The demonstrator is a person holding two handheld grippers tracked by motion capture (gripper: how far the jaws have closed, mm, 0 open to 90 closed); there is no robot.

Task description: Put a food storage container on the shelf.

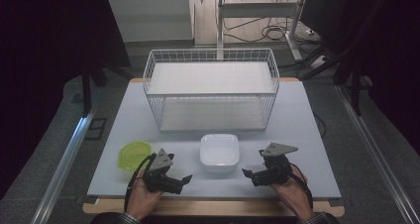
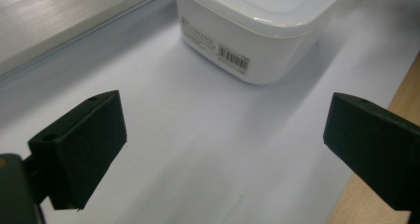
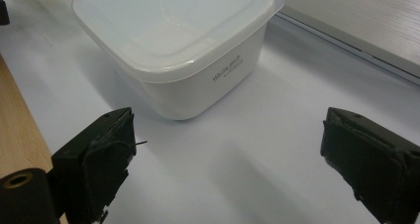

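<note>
A white square lidded container sits on the pale mat near the front middle; it also fills the upper part of the left gripper view and the right gripper view. My left gripper rests low at the container's front left, jaws wide apart with nothing between them. My right gripper sits at the container's front right, likewise open and empty. Both point inward toward the container without touching it.
A white wire basket stands behind the container at the back of the mat. A lime green lid or dish lies at the front left, just beyond my left gripper. The wooden table edge runs along the front.
</note>
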